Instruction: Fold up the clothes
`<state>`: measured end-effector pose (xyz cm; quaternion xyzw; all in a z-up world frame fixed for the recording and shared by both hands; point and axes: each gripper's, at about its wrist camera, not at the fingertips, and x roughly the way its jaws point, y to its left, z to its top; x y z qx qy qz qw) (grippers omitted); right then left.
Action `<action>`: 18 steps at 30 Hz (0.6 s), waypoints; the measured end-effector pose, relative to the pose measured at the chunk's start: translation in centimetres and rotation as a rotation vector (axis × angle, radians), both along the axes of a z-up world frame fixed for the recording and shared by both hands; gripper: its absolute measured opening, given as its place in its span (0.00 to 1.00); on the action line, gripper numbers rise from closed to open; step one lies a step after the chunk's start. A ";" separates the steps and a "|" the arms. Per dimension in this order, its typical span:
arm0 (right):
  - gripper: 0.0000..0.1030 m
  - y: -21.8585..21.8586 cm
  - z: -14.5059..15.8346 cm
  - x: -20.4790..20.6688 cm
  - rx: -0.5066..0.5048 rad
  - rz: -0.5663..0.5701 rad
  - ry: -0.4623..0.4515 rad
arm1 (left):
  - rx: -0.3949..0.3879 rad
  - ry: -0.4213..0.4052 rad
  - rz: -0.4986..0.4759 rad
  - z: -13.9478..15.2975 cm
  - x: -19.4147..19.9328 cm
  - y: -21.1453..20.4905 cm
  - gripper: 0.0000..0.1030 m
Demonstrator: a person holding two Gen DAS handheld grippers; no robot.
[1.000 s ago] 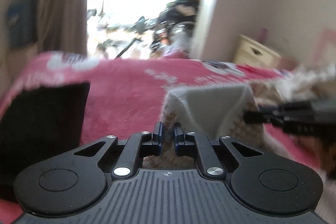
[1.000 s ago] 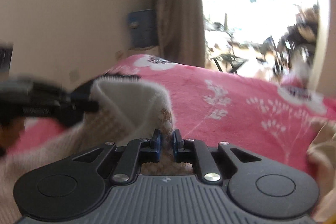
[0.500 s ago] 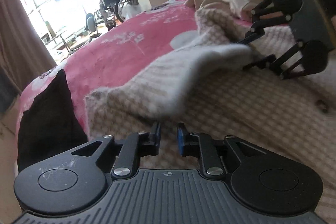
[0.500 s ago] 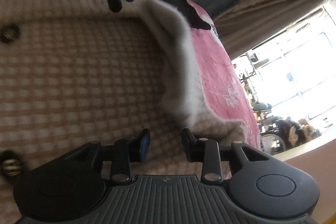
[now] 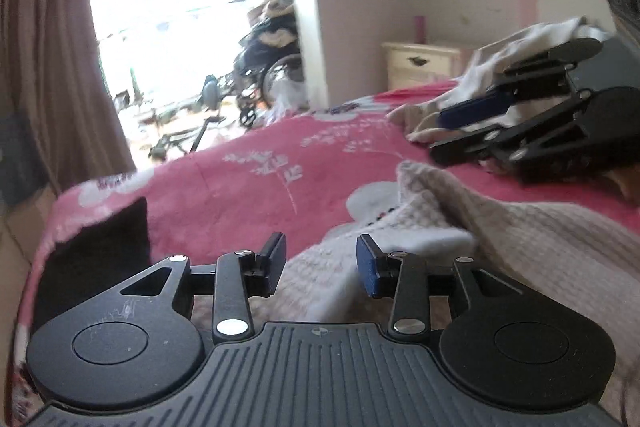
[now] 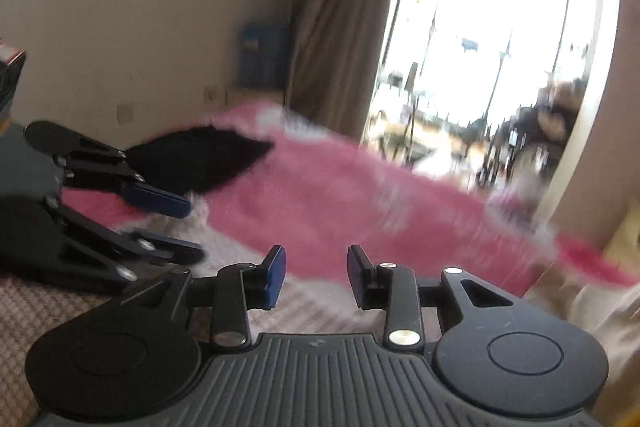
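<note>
A beige checked garment (image 5: pixel 500 239) lies folded over on the pink blanket (image 5: pixel 280 179). In the left wrist view my left gripper (image 5: pixel 322 263) hovers just above the garment's near edge. Its jaws are opening and the pads press on nothing. My right gripper (image 5: pixel 438 133) shows at the right, above the garment's far side. In the right wrist view the right gripper (image 6: pixel 316 267) stands open over the beige garment (image 6: pixel 40 307), with nothing between its fingers. The left gripper (image 6: pixel 190 231) is at the left there, also apart from the cloth.
A black garment (image 5: pixel 96 259) lies at the blanket's left corner, also seen as the black garment (image 6: pixel 200 159). A heap of pale clothes (image 5: pixel 520 39) is at the far right, with a cream nightstand (image 5: pixel 420 63) behind. Curtains (image 6: pixel 340 27) flank a bright window.
Both grippers were shut on the garment's edge a second ago; both have let go and spread their jaws. The lifted edge now rests on the garment. Both views have swung back up.
</note>
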<state>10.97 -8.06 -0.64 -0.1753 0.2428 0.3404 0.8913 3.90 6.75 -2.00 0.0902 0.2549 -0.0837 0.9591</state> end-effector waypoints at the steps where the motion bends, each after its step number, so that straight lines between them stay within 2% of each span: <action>1: 0.33 0.2 -1.9 0.4 -0.033 -0.011 0.038 | -0.008 0.029 0.029 -1.2 0.8 -0.1 0.38; 3: 0.32 0.5 -5.2 1.0 -0.087 -0.029 0.096 | -0.035 0.111 0.075 -3.8 2.1 -0.1 0.37; 5: 0.33 0.3 -7.3 0.6 -0.106 -0.036 0.096 | -0.017 0.177 0.101 -6.5 2.7 -0.6 0.37; 7: 0.33 0.2 -8.6 0.4 -0.114 -0.047 0.101 | 0.052 0.167 0.093 -7.9 2.4 -1.5 0.38; 9: 0.33 -0.3 -7.6 0.5 -0.088 -0.052 0.119 | 0.120 0.134 0.073 -7.9 1.9 -2.2 0.38; 10: 0.33 -0.7 -6.9 0.3 -0.064 -0.049 0.115 | 0.123 0.127 0.061 -7.6 1.6 -2.2 0.38; 12: 0.33 -1.5 -5.5 0.0 -0.010 -0.055 0.104 | 0.066 0.114 0.038 -6.3 0.9 -1.3 0.38; 14: 0.33 -2.7 -4.4 0.5 0.070 -0.082 0.143 | 0.013 0.053 0.026 -4.8 0.1 -0.3 0.38; 16: 0.33 -3.3 -4.1 1.8 0.137 -0.100 0.220 | -0.014 0.016 0.023 -4.0 0.3 0.3 0.39; 18: 0.33 -2.7 -5.4 2.7 0.099 -0.106 0.272 | -0.026 0.049 0.027 -4.5 1.5 0.6 0.40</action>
